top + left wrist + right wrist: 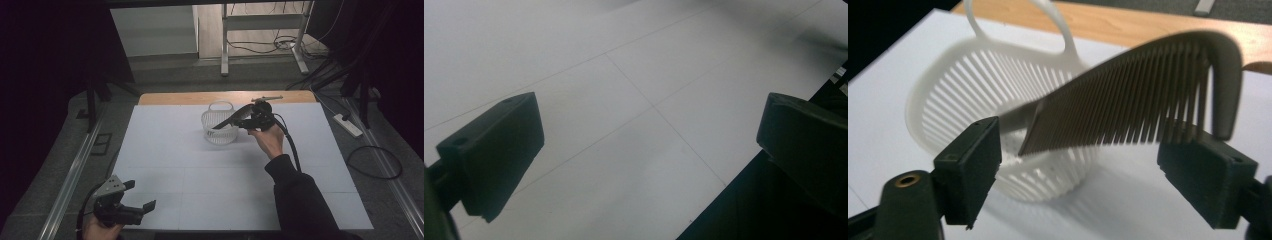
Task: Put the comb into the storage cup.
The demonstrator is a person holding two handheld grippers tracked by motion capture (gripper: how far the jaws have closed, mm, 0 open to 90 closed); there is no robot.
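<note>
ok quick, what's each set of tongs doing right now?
Left tongs: open, nothing between them, over the white table.
Right tongs: open, comb loose over the basket.

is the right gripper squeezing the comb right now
No: in the right gripper view the right gripper has its jaws spread wide, and the comb hangs free between them over the white basket.

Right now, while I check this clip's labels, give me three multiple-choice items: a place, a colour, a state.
1. The comb reaches toward: A the table's near edge; B the basket; C the left gripper.
2. The basket is: A red; B black; C white.
3. The left gripper is: A open and empty; B shut on the comb; C shut on the basket.

B: the comb's far end is at the basket's mouth.
C: its slotted wall is white.
A: its jaws stand wide apart over the bare mat.
</note>
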